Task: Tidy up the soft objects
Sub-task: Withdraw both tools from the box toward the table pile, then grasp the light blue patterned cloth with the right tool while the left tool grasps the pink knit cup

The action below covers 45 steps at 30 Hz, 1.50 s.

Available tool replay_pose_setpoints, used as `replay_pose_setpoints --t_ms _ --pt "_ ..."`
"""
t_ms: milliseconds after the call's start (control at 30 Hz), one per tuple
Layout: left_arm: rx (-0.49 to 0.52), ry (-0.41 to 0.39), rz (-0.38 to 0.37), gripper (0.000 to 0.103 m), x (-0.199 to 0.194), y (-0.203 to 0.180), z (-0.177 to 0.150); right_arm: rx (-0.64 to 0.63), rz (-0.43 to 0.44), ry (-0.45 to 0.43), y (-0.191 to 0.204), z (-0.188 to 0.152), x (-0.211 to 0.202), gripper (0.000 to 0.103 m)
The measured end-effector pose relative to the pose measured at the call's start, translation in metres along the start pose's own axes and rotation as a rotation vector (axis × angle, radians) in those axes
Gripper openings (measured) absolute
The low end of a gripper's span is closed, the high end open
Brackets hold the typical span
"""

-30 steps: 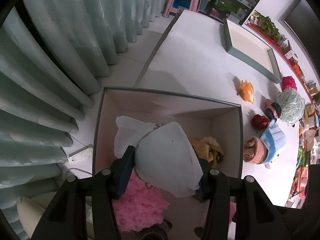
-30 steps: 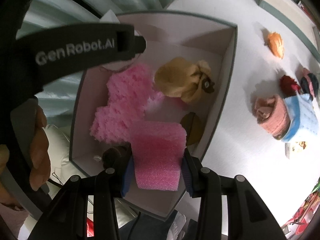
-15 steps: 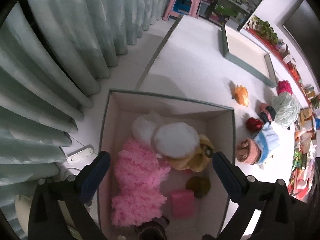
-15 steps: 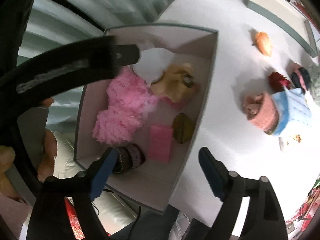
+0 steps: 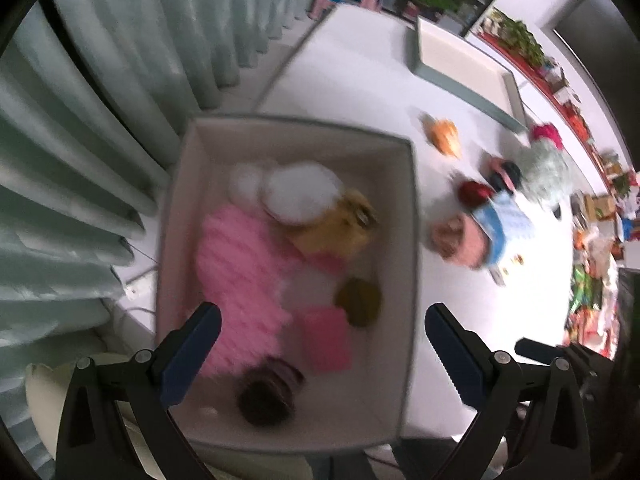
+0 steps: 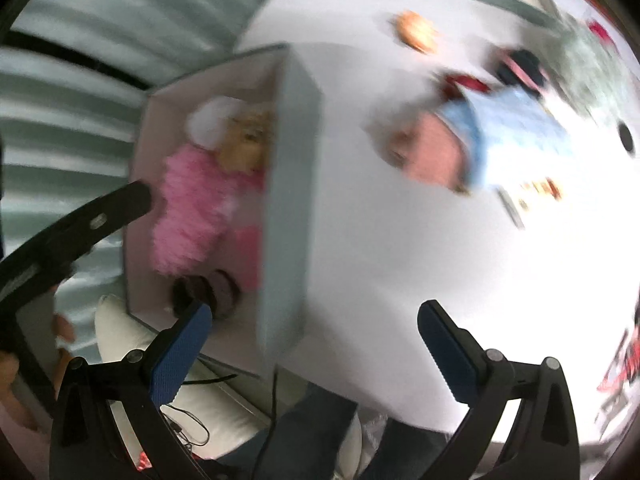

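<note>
1. The left gripper [image 5: 320, 344] hangs over the grey box [image 5: 412, 240] with its jaws spread as wide as they go. Nothing sits between the blue pads; they touch nothing.
2. The right gripper [image 6: 312, 344] has just been opening its jaws, and they now stand fully apart too, empty, above the near wall of the box [image 6: 292, 184] and the white table [image 6: 380, 260].
3. Inside the box lie a white round puff [image 5: 300, 194], a fluffy pink piece [image 5: 240, 276], a yellow plush toy [image 5: 336, 228], a flat pink sponge [image 5: 326, 338], an olive-coloured round thing [image 5: 358, 300] and a dark knitted item [image 5: 268, 392] at the near end.
4. On the table, beside the box, a pink knitted cap [image 5: 456, 240] lies touching a light blue cap [image 5: 508, 224]. Further off are a red item [image 5: 474, 192], an orange toy [image 5: 444, 136] and a pale green fluffy bundle [image 5: 548, 172].
5. The picture is blurred, so finer detail is hard to tell.
</note>
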<state>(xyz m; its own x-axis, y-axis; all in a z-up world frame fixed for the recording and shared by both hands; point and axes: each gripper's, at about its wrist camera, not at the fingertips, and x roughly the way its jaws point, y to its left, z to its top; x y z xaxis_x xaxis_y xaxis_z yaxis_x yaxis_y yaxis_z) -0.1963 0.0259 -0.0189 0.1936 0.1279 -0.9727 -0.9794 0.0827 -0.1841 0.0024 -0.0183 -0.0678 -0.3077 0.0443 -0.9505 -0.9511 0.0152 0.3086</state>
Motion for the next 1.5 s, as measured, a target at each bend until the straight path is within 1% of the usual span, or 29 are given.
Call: replay_pose_setpoints --t_ms 133,267,367,467,567,633,700,800,867,1000,1100,1200,1267,1300,1333,1367,1400,1500 --pt "0.061 0.021 -0.015 0.102 -0.002 -0.032 -0.015 0.067 -0.037 0.03 -0.038 -0.018 0.005 0.103" --pt "0.121 0.036 -0.039 0.102 0.0 -0.07 -0.022 0.182 -0.015 0.036 -0.078 -0.03 0.004 0.103" --pt "0.161 0.041 -0.026 0.102 0.005 -0.095 -0.022 0.255 -0.016 0.032 -0.105 -0.033 0.003 0.103" --pt "0.187 0.049 -0.014 0.102 0.009 -0.112 -0.022 0.308 -0.004 0.021 -0.124 -0.029 0.0 0.103" --pt "0.208 0.047 0.01 0.102 0.012 -0.128 -0.02 0.378 0.027 -0.007 -0.146 -0.015 -0.004 0.103" --pt "0.211 0.05 0.013 0.102 0.015 -0.133 -0.018 0.434 0.062 -0.032 -0.159 -0.002 -0.006 0.103" --pt "0.208 0.056 0.021 0.102 0.017 -0.138 -0.017 0.491 0.134 -0.059 -0.17 0.013 -0.006 0.103" --pt "0.197 0.066 0.03 0.102 0.02 -0.141 -0.016 0.566 0.237 -0.071 -0.182 0.035 0.002 0.103" --pt "0.195 0.07 0.042 0.102 0.022 -0.143 -0.015 0.582 0.235 -0.066 -0.184 0.053 0.009 0.103" --pt "0.182 0.079 0.059 0.102 0.026 -0.145 -0.01 0.565 0.185 -0.07 -0.178 0.082 0.026 0.103" --pt "0.179 0.086 0.074 0.102 0.031 -0.146 -0.006 0.605 0.157 -0.052 -0.179 0.095 0.042 0.103" --pt "0.183 0.09 0.087 0.102 0.034 -0.149 -0.001 0.628 0.137 -0.063 -0.183 0.103 0.049 0.103" --pt "0.189 0.093 0.091 0.102 0.037 -0.152 0.002 0.609 0.096 -0.063 -0.181 0.107 0.052 0.093" --pt "0.193 0.095 0.092 0.102 0.039 -0.154 0.004 0.596 0.068 -0.056 -0.184 0.108 0.051 0.082" --pt "0.197 0.096 0.094 0.102 0.04 -0.157 0.006 0.581 0.045 -0.061 -0.185 0.11 0.048 0.064" --pt "0.2 0.098 0.096 0.102 0.043 -0.16 0.008 0.562 0.046 -0.076 -0.185 0.106 0.043 0.047" --pt "0.202 0.1 0.094 0.102 0.045 -0.163 0.009 0.541 0.061 -0.084 -0.186 0.105 0.041 0.024" --pt "0.215 0.099 0.088 0.102 0.052 -0.175 0.015 0.541 0.119 -0.068 -0.202 0.091 0.038 0.02"
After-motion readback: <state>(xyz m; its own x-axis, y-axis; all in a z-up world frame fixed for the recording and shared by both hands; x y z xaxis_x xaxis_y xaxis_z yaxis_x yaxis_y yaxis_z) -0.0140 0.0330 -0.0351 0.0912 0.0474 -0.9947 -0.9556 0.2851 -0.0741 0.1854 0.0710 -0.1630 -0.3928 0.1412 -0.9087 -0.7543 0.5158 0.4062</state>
